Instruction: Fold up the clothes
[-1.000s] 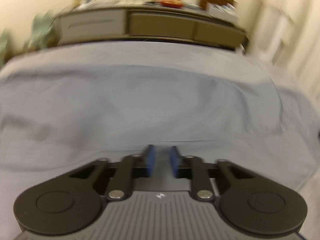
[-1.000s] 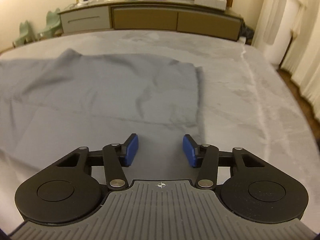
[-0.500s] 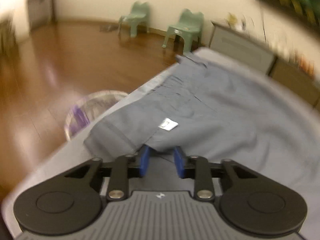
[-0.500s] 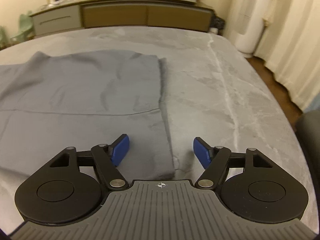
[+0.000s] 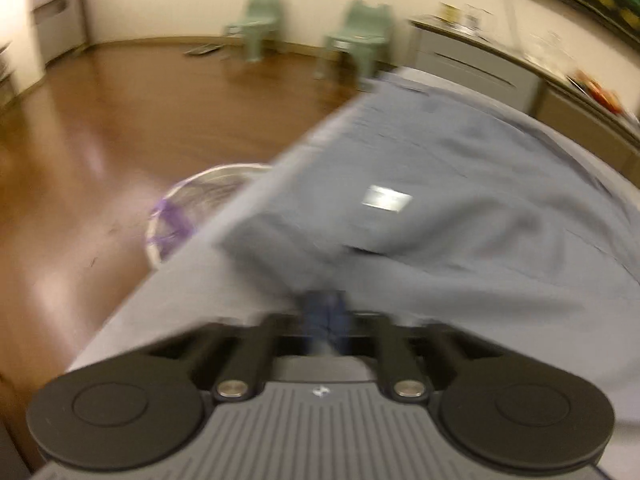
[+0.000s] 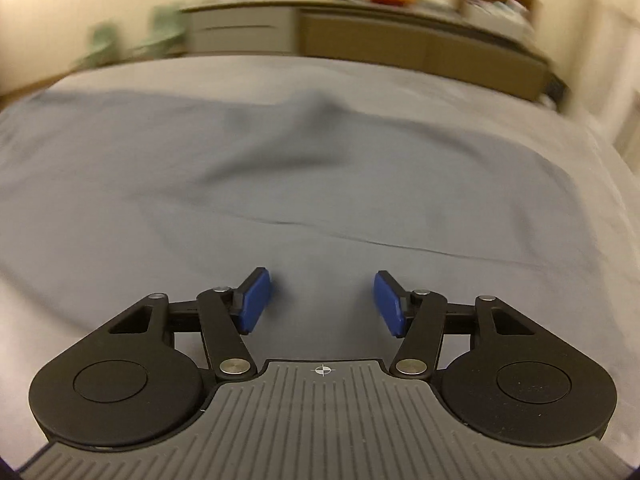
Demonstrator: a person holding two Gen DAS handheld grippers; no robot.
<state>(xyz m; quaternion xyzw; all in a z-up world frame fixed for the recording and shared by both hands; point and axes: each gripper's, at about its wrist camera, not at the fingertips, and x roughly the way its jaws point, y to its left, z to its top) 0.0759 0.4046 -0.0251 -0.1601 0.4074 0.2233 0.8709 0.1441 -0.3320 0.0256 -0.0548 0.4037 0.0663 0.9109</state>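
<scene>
A grey-blue garment [image 5: 460, 216] lies spread on the grey bed, with a white label [image 5: 386, 199] on its upper layer. My left gripper [image 5: 326, 312] is shut on the garment's near edge by the bed's left side; the blue pads are pressed together on the cloth. The view is blurred. In the right wrist view the same garment [image 6: 280, 168] lies wide and rumpled across the bed. My right gripper [image 6: 322, 300] is open and empty, low over the garment's near part.
A round basket [image 5: 192, 208] stands on the wooden floor beside the bed's left edge. Two green chairs [image 5: 360, 32] stand by the far wall. A long sideboard [image 6: 360, 36] runs behind the bed [image 6: 600, 240].
My left gripper has closed on the garment's edge. My right gripper has swung left from the garment's right edge to over its body and stays open.
</scene>
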